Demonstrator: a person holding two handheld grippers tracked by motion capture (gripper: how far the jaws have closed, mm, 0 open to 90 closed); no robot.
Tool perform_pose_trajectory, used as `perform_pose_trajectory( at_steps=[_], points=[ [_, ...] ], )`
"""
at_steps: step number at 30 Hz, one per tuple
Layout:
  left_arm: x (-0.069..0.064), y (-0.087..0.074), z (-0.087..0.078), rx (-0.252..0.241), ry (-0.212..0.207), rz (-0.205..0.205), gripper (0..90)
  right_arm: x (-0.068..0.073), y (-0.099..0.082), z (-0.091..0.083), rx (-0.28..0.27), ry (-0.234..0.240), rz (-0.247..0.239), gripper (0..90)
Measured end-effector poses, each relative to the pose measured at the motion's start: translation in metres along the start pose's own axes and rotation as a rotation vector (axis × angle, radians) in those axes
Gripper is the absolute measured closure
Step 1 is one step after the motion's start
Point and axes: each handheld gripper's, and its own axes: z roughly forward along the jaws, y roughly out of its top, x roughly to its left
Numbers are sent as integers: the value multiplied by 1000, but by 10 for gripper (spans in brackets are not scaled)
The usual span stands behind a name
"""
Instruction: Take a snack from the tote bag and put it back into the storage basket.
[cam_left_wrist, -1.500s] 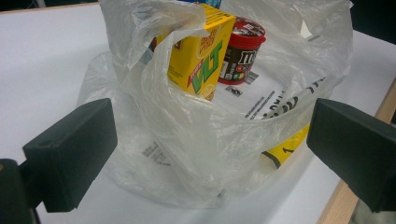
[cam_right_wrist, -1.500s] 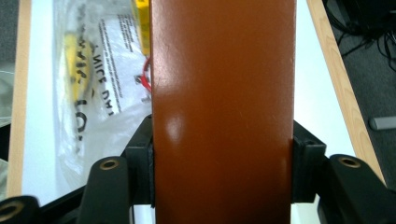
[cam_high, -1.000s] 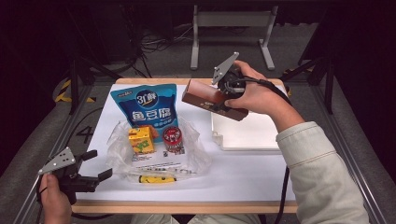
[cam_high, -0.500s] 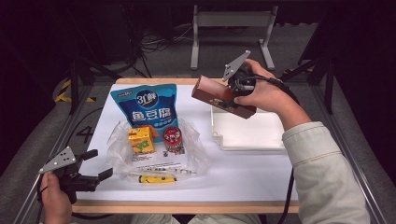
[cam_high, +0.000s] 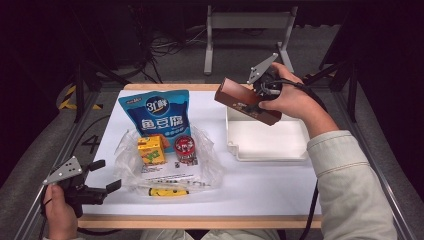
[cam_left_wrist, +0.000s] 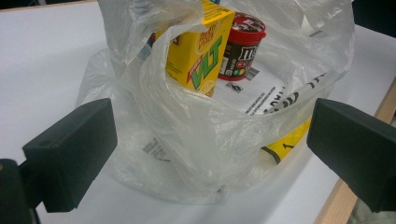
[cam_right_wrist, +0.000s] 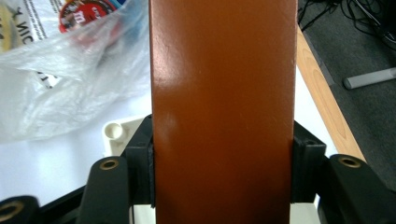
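**Brown box held above a white tray; bag of snacks waiting at the left**

Dark floor with cables and metal stands is surrounding a white table (cam_high: 260, 185) edged in pale wood. At the far right of the table, the right gripper (cam_high: 257, 102) is clamping a long brown box (cam_high: 245, 102) between its jaws; in the right gripper view both black jaws are pressing flat against the long sides of the box (cam_right_wrist: 224, 112), which is running straight away from the camera. In the high view the box is lying tilted, its left end higher, and hanging over the far edge of a white tray (cam_high: 265, 142); whether it is touching the tray's rim cannot be told from this angle.

At the near left corner, the left gripper (cam_high: 107, 175) is resting with its jaws spread wide and nothing between them. Its own view is looking into a crumpled clear plastic bag (cam_left_wrist: 201, 154) just ahead, which is holding a yellow drink carton (cam_left_wrist: 198, 53), a red-lidded candy tub (cam_left_wrist: 243, 46), printed paper and a yellow pen-like item (cam_left_wrist: 287, 142). A blue snack pouch (cam_high: 157, 117) is lying flat behind the bag, well apart from the tray.
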Motion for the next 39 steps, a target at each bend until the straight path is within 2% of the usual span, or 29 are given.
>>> perform_pose_trajectory(
  at_steps=[7, 21, 32, 39],
  points=[
    [1, 0, -1, -4, 2, 0, 23, -7, -12, 4, -7, -3, 16, 421],
    [0, 0, 1, 1, -1, 4, 22, -22, -40, 18, 23, -27, 49, 421],
    [0, 0, 1, 2, -4, 9, 22, -27, -53, 32, 55, -43, 45, 422],
    [0, 0, 1, 3, -3, 7, 22, -29, -62, 42, 69, -41, 63, 421]
  ],
)
